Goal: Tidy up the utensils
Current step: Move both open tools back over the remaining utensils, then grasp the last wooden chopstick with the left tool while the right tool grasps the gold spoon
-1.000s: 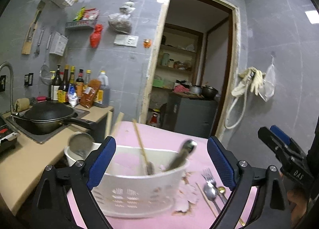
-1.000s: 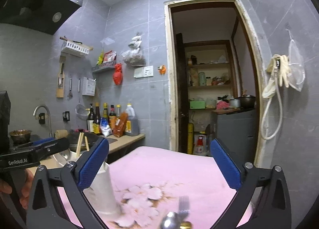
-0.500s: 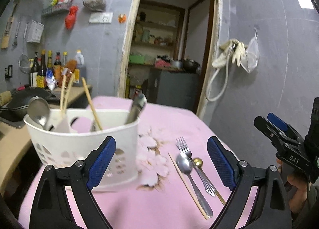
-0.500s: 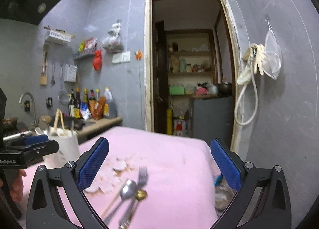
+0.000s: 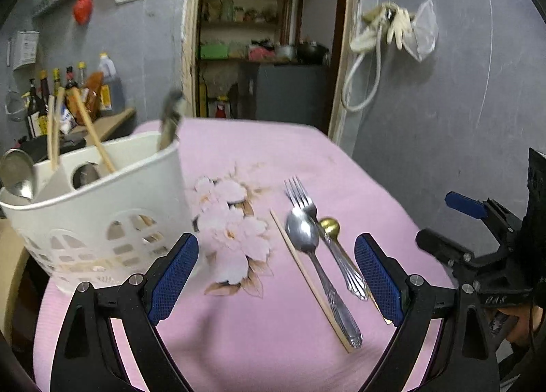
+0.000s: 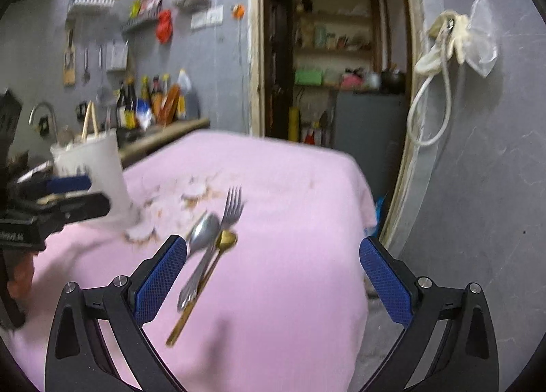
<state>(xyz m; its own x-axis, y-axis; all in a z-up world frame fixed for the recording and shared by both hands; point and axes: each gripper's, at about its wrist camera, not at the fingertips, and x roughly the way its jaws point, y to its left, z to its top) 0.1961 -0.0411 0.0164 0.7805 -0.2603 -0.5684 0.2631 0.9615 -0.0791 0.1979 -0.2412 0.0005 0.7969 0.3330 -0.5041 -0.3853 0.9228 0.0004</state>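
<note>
Both my grippers hover over the pink worktop (image 5: 273, 330), jaws spread wide, grasping nothing.

Left gripper (image 5: 276, 276) and right gripper (image 6: 273, 272) are both released. A fork (image 5: 300, 194), silver spoon (image 5: 302, 233), gold spoon (image 5: 329, 226) and one chopstick (image 5: 307, 279) lie side by side, right of the white utensil basket (image 5: 99, 221), which stands at the left and holds chopsticks and spoons upright.
</note>
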